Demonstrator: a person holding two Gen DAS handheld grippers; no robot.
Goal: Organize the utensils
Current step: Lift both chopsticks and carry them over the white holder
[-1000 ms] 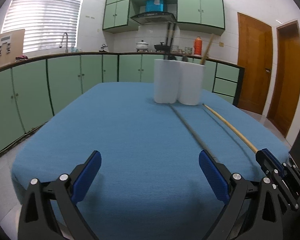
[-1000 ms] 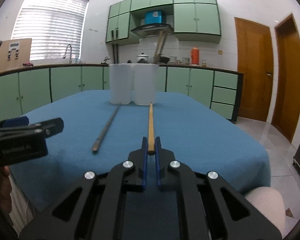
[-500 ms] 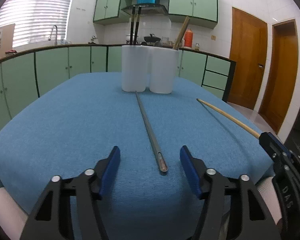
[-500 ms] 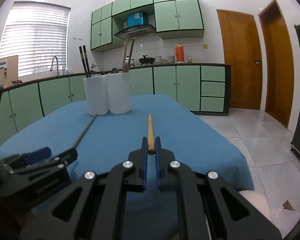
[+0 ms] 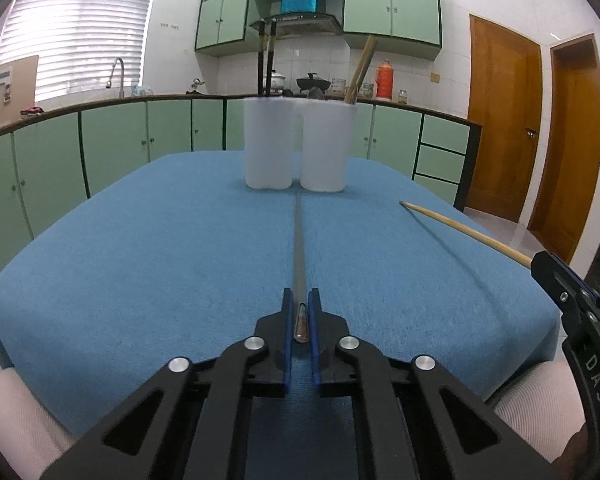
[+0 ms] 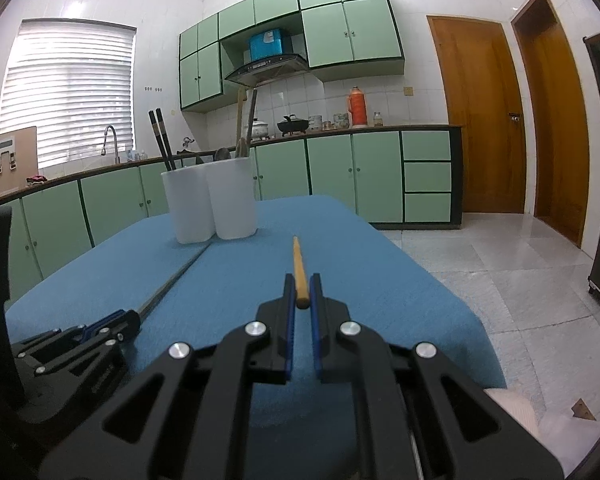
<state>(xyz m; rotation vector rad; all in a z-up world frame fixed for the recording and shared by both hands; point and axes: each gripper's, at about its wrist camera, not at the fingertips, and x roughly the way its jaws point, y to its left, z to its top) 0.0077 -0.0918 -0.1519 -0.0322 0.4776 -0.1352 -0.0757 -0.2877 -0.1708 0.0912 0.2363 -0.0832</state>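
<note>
Left wrist view: left gripper closed on near end of grey chopstick, blue pads pinching its tip; chopstick flat on blue cloth, long axis running straight away toward gap between two white cups at far side; left cup holding two dark chopsticks upright; right cup holding a wooden stick leaning right, plus a dark utensil barely showing at rim; to the right, right gripper clamped on wooden chopstick, raised above cloth, tip pointing far-left.

Right wrist view: right gripper shut on wooden chopstick near its butt end; stick pointing directly away, clear of cloth; cups far left, touching side by side; left gripper low at left, gripping grey chopstick lying diagonally toward cups.
</note>
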